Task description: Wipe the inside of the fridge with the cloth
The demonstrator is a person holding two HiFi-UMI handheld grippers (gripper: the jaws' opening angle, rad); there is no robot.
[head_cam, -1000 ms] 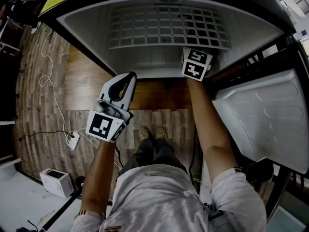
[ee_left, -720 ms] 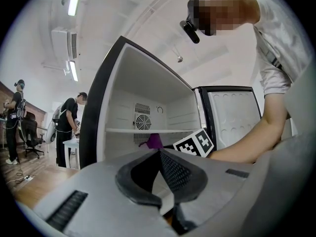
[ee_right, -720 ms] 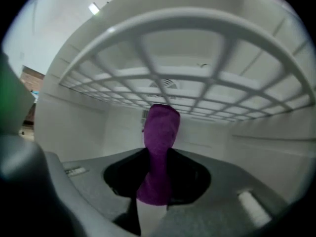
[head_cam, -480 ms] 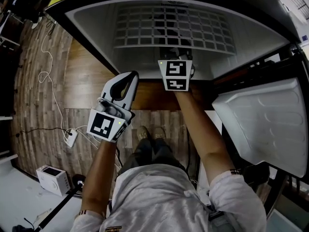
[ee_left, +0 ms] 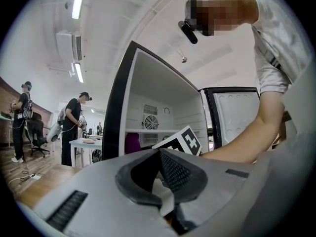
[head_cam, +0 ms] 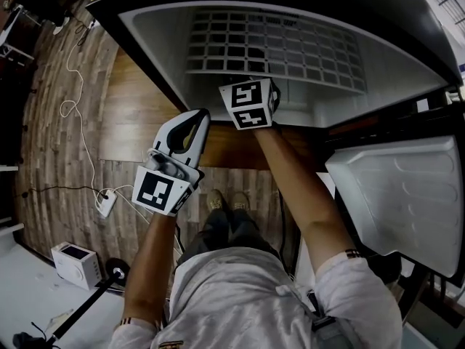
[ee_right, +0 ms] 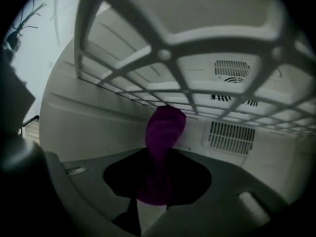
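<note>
Underfoot, wood-plank floor [head_cam: 58, 166], bearing a looping white cable [head_cam: 73, 107] that ends at a white plug block [head_cam: 106, 203], and a pair of shoes [head_cam: 231, 201] side by side just before the open fridge [head_cam: 167, 57]. At lower left, on a paler patch, small white box [head_cam: 75, 265]. Inside the fridge, white wire shelf [head_cam: 276, 49] spanning the compartment from wall to wall.

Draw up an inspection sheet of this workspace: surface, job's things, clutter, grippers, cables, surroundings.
surface: fridge open, white inner walls, wire shelf in place.
job's things: purple cloth inside the fridge, under the shelf.
clutter: white box on the wooden floor.
grippers: right gripper shut on the cloth; left gripper shut, empty, outside the fridge.
cables: white cable across the floor toward a plug block.
surroundings: fridge door swung open at right; people standing by a table.
</note>
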